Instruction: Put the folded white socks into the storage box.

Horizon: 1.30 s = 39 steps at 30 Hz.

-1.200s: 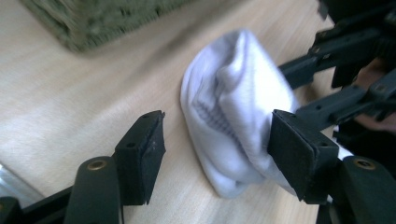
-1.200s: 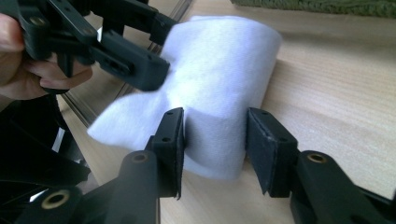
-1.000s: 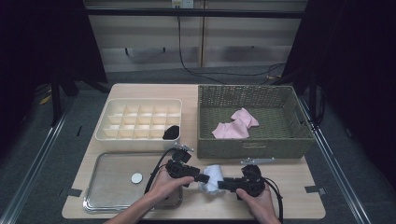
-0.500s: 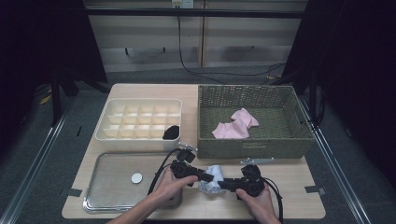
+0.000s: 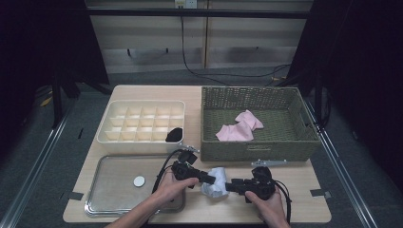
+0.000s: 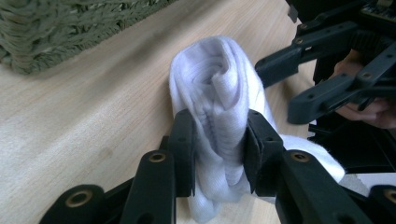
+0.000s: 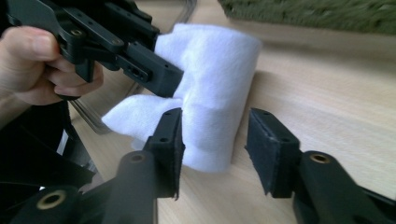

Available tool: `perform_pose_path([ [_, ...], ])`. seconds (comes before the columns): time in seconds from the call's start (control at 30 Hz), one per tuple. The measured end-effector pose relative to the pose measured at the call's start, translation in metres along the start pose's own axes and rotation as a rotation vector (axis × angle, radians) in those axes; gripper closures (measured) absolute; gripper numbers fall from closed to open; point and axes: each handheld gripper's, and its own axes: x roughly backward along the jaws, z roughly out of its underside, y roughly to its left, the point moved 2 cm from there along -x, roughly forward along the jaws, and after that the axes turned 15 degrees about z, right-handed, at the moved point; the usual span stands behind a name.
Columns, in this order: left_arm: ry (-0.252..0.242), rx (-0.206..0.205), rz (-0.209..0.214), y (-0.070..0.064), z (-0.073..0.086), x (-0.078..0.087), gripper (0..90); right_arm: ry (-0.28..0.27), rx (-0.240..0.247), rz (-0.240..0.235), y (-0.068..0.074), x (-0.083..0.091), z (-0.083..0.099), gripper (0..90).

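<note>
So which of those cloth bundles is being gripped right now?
The white rolled sock on the table, pinched by the left gripper; the pink cloth lies untouched in the wicker basket.

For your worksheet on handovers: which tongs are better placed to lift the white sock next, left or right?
Left. The left tongs are shut on the sock; the right tongs stand open around it, one pad touching at most.

table evenly lit from above, surroundings dark; close views soft-focused, backgrounds blurred, shadows faint.
</note>
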Motion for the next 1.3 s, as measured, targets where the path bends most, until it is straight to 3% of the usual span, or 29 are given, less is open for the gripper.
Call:
perform_pose_path([
  [0.4, 0.011, 0.003, -0.052, -0.005, -0.002, 0.015, 67.7, -0.013, -0.022, 0.045, -0.011, 0.013, -0.003, 39.7],
  [0.57, 0.003, -0.011, -0.054, -0.008, -0.002, 0.022, 67.7, -0.038, -0.031, 0.074, -0.015, 0.021, -0.003, 39.4],
  [0.7, -0.005, -0.012, -0.060, -0.009, -0.001, 0.027, 67.7, -0.089, -0.037, 0.094, -0.016, 0.029, -0.005, 40.3],
  [0.87, -0.014, -0.026, -0.082, -0.013, 0.001, 0.032, 67.7, -0.135, -0.012, 0.154, -0.018, 0.039, -0.006, 42.9],
  [1.0, -0.003, -0.043, -0.122, -0.016, 0.005, 0.035, 67.7, -0.129, 0.021, 0.209, -0.021, 0.044, -0.004, 40.6],
  [1.07, 0.000, -0.046, -0.126, -0.016, 0.006, 0.037, 67.7, -0.150, 0.015, 0.229, -0.025, 0.046, -0.001, 39.9],
  [1.3, -0.028, -0.069, -0.160, -0.017, 0.008, 0.054, 67.7, -0.144, -0.017, 0.232, -0.032, 0.043, 0.004, 37.2],
])
